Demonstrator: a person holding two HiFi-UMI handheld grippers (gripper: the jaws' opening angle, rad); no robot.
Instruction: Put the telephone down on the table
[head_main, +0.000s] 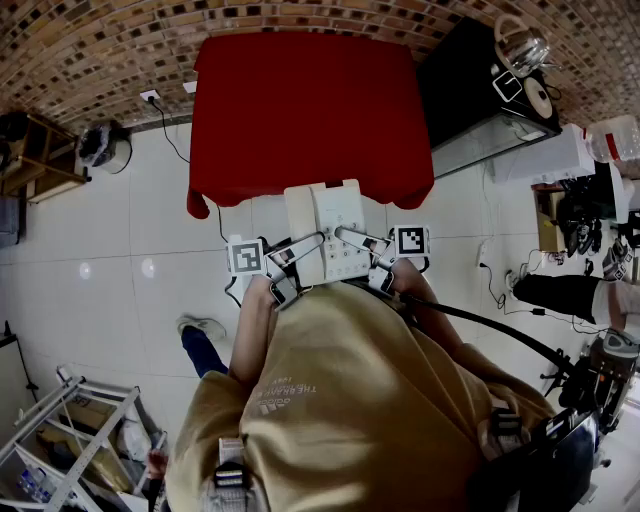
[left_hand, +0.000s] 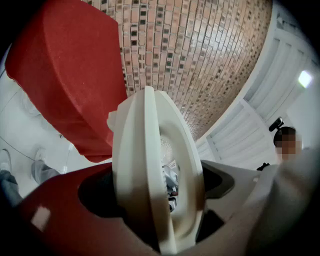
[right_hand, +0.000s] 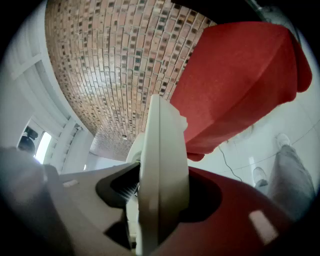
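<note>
The telephone (head_main: 325, 230) hangs in the air in front of the person's chest, carried between 2 grippers, over the tiled floor (head_main: 120, 250) and just short of the near edge of the table (head_main: 300, 110), which is draped in a red cloth. It does not touch the table yet, so the set-down is not done. The left gripper (head_main: 305, 250) has its jaws closed on the telephone's left edge, and the left gripper view shows the cream shell wedged edge-on between the 2 pads. The right gripper (head_main: 352, 242) is clamped the same way on the right edge, and its own view shows the thin side of the casing filling the gap. Holding from opposite sides likely keeps the wide, flat body level and stops it swinging, which 1 narrow grip could not do. The keypad faces up in the head view, so the base should meet the cloth flat. Both gripper views look past the telephone to the red cloth and the brick wall (right_hand: 110, 65) behind, so the load seems aimed at the table. The next move probably calls for carrying it forward over the cloth and lowering both sides evenly before either grip lets go.
</note>
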